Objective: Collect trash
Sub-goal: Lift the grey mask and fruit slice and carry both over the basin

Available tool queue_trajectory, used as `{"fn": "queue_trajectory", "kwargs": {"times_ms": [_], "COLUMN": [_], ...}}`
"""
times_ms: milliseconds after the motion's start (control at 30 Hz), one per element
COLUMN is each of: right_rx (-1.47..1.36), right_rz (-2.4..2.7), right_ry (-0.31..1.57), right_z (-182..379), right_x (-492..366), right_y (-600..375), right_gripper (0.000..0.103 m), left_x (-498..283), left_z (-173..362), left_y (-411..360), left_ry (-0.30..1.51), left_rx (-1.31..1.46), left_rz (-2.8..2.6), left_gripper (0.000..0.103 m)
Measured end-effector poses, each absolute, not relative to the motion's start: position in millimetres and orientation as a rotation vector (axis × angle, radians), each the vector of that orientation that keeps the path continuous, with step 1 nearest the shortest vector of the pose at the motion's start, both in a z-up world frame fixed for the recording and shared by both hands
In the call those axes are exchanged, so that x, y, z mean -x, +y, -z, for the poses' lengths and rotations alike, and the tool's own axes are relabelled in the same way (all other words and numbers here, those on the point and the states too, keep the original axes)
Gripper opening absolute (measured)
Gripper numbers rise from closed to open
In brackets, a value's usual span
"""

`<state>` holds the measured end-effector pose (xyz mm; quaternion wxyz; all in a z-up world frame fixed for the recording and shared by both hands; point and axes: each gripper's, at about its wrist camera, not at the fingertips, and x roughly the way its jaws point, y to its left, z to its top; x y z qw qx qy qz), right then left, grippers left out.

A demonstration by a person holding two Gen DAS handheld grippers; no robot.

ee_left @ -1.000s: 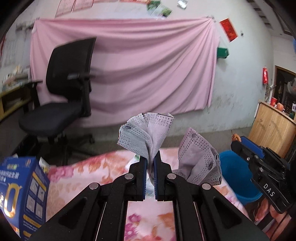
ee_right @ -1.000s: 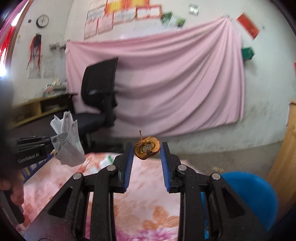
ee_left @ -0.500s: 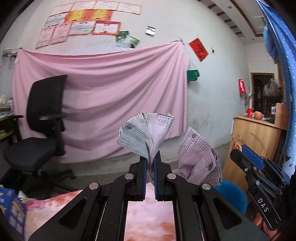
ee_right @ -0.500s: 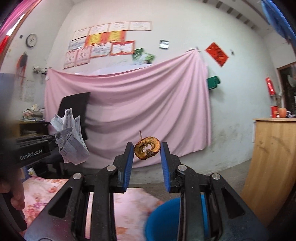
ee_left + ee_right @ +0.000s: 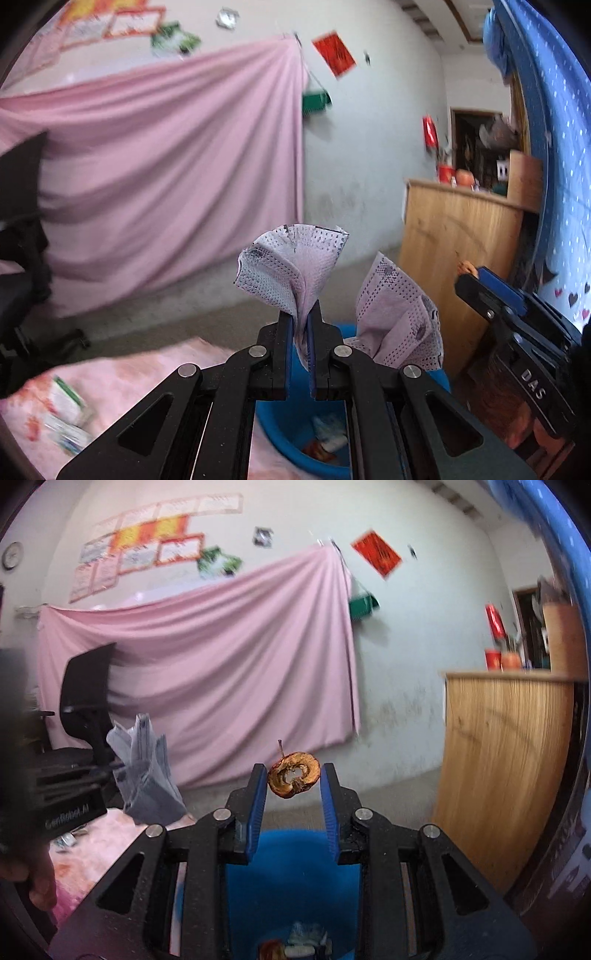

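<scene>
- While both hand-held grippers hang over the blue bin (image 5: 291,878), I judge the step in hand to be the drop, so I want each piece well inside the rim before I open.
- My right hand-held gripper (image 5: 294,779) holds the dried apple core (image 5: 293,780) between its blue pads, jaws at middle width. The bin mouth lies directly below it in the right wrist view, so I would open here, and open fully, because the core may stick to one pad.
- My left hand-held gripper (image 5: 303,325) is narrow, pinching the crumpled tissue (image 5: 291,266). One lobe hangs to the right.
- The bin (image 5: 291,417) sits below and slightly right of this gripper, with the floral-cloth table (image 5: 122,380) just beside. I would shift a little right and lower first, since light tissue can drift onto the cloth.
- Some trash already lies in the bin bottom.
</scene>
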<state>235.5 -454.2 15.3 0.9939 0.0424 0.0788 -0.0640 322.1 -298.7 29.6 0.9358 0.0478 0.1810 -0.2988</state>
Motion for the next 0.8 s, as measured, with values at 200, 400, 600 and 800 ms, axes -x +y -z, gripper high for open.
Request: {"fn": "queue_trajectory", "kwargs": {"times_ms": [200,400,600,800], "right_rx": [-0.142,-0.197,-0.229,-0.239], "right_rz": [0.115,0.095,0.063,0.051], "right_ry": [0.313,0.449,0.546,0.571], "right_z": [13,35,51,53], "right_x": [-254,-269,-279,-282], "right_y": [-478,-488,-491,-491], "right_gripper": [0.052,0.052,0.052,0.052], "left_x": [-345,-362,-372,-376], "left_z": [-3,13,28,30], "left_y": [-335,-350,-352,-338], "left_ry": [0.551,0.696,0.784,0.826], "left_rx": [-0.117,-0.150,-0.160,-0.122], "left_rz": [0.637,0.611,0.586,0.568], "left_gripper": [0.005,0.005,0.005,0.006]}}
